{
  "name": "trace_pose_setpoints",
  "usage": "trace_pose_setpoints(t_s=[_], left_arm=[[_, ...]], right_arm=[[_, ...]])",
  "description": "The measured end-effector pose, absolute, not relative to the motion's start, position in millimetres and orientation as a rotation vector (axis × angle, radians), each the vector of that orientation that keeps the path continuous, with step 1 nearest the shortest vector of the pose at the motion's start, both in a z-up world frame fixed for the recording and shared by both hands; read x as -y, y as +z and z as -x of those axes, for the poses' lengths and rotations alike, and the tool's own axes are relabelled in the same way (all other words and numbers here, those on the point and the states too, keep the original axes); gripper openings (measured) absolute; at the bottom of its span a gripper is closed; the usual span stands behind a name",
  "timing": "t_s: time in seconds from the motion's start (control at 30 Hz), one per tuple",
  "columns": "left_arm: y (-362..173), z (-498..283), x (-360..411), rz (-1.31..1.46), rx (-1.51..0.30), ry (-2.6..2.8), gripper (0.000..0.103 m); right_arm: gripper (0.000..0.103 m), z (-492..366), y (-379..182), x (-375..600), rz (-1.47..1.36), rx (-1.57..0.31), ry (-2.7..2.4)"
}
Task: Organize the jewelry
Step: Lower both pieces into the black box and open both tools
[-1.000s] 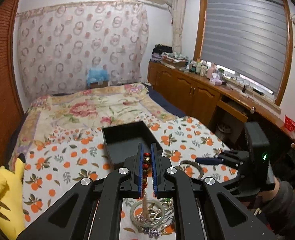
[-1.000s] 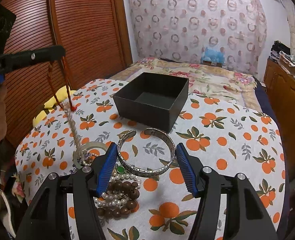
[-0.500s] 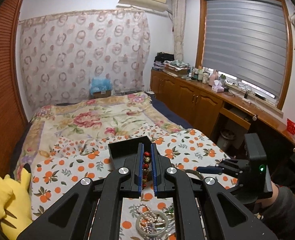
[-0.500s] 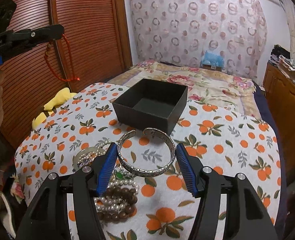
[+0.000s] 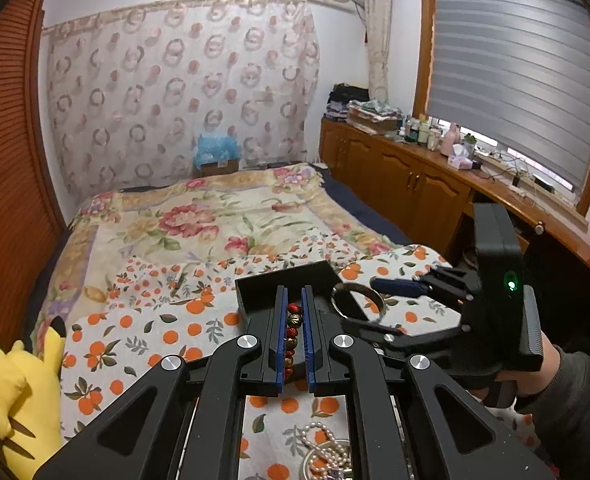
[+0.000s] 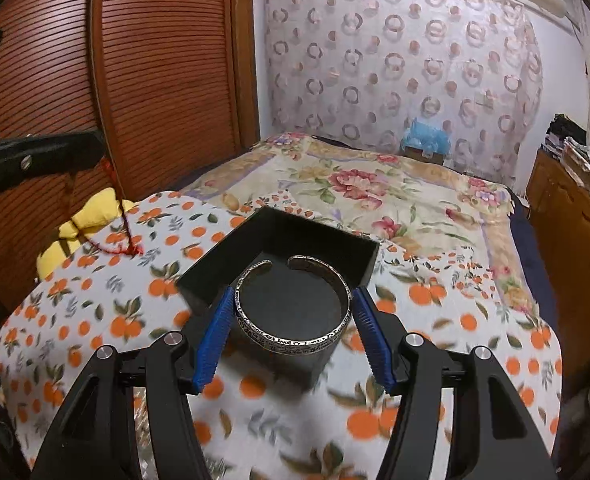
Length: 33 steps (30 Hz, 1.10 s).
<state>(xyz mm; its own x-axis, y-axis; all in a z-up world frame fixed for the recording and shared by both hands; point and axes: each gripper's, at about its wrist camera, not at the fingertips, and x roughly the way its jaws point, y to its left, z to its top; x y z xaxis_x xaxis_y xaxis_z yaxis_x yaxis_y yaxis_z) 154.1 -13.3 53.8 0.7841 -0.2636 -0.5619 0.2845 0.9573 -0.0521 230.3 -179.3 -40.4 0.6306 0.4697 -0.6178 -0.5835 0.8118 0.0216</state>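
Observation:
My left gripper [image 5: 293, 300] is shut on a string of red and gold beads [image 5: 293, 320], held above the orange-print cloth just short of the black box [image 5: 255, 284]. In the right wrist view its black finger [image 6: 39, 156] reaches in from the left, with the red cord [image 6: 125, 236] dangling under it. My right gripper [image 6: 293, 308] is shut on a silver cuff bangle [image 6: 295, 336], held level over the near corner of the open black box [image 6: 319, 240]. From the left wrist view the bangle [image 5: 357, 292] shows by the box's right side.
A shallow dish with pearl strands [image 5: 327, 458] lies on the cloth [image 5: 143, 332] under the left gripper. A yellow plush toy [image 5: 19, 396] sits at the left edge. Beyond the cloth lies the floral bedspread [image 5: 215, 224]; wooden cabinets [image 5: 407, 184] run along the right.
Both grippers have moved forward toward the black box. The right one lifted the bangle off the cloth to above the box's near corner. The bead string's cord has left the dish.

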Motion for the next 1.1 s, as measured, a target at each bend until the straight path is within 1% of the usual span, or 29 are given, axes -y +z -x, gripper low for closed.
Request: trace_pose_setpoints(t_s=[0.1,0.13,0.17,0.23,0.4,0.8,0.9,0.97,1.0,1.1], left_arm=[[50,-163,11,-0.043,-0.613,-0.286,0.006],[50,-165,11,-0.044,-0.617,-0.283,0.006],[49,-169,10,-0.045,-0.621,-0.277,0.006],[48,-174,9,-0.045,-0.626,-0.272,0.006],[44,-189,13,-0.047,-0.638,-0.268,0.006],[23,-231,39,-0.068,-0.680,-0.241,0.006],[19,-232,38,-0.059,-0.695,-0.237,0.010],[16,-226,35,-0.055,-0.693,-0.233,0.028],[15,-223,34,-0.054,-0.691,-0.231,0.031],[10,-209,31,-0.065,-0.692,-0.219,0.031]], right_arm=[[0.063,-243,-47,173,0.195,-0.661,0.607],[0.066,-247,-49,172,0.194,-0.664,0.605],[0.072,-249,-50,171,0.191,-0.662,0.602],[0.076,-250,-50,177,0.171,-0.654,0.602],[0.076,-238,-45,199,0.118,-0.640,0.599],[0.076,-181,-50,242,0.111,-0.640,0.567],[0.076,-168,-51,248,0.093,-0.637,0.568],[0.076,-158,-50,252,0.072,-0.632,0.568],[0.076,-152,-51,254,0.062,-0.632,0.570],[0.076,-138,-53,257,0.046,-0.638,0.567]])
